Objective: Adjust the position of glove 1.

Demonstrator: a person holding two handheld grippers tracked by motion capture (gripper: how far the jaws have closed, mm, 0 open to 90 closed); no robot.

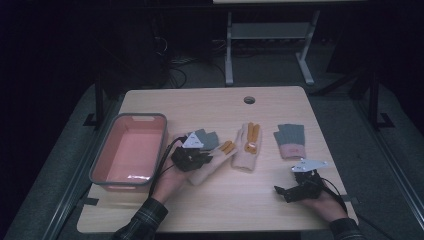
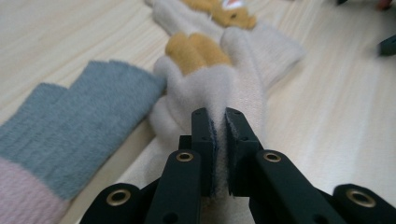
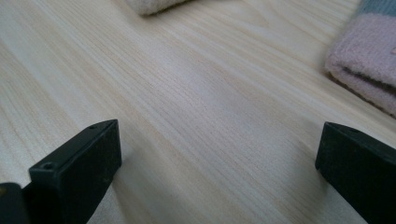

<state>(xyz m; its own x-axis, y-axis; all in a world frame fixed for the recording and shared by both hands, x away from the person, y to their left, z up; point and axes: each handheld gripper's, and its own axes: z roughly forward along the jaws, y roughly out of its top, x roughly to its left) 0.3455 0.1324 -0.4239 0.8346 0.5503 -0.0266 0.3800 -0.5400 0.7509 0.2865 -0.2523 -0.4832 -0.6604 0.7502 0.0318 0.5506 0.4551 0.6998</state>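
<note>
My left gripper [image 1: 205,159] [image 2: 217,119] is shut on a pinch of a cream glove with orange fingertips [image 1: 216,161] [image 2: 205,79], which lies flat on the wooden table [image 1: 240,200]. A grey glove with a pink cuff [image 1: 207,137] [image 2: 79,116] lies right beside it on the left. A second cream glove [image 1: 248,145] [image 2: 219,11] and a second grey-and-pink glove [image 1: 290,140] [image 3: 364,70] lie further right. My right gripper [image 1: 281,194] [image 3: 219,135] rests low over bare wood near the front right, open, with nothing between its jaws.
A pink tub with a grey rim [image 1: 107,150] stands at the table's left edge, with nothing inside it. A round cable hole [image 1: 249,100] sits near the far edge. Table legs and cables lie on the dark floor behind.
</note>
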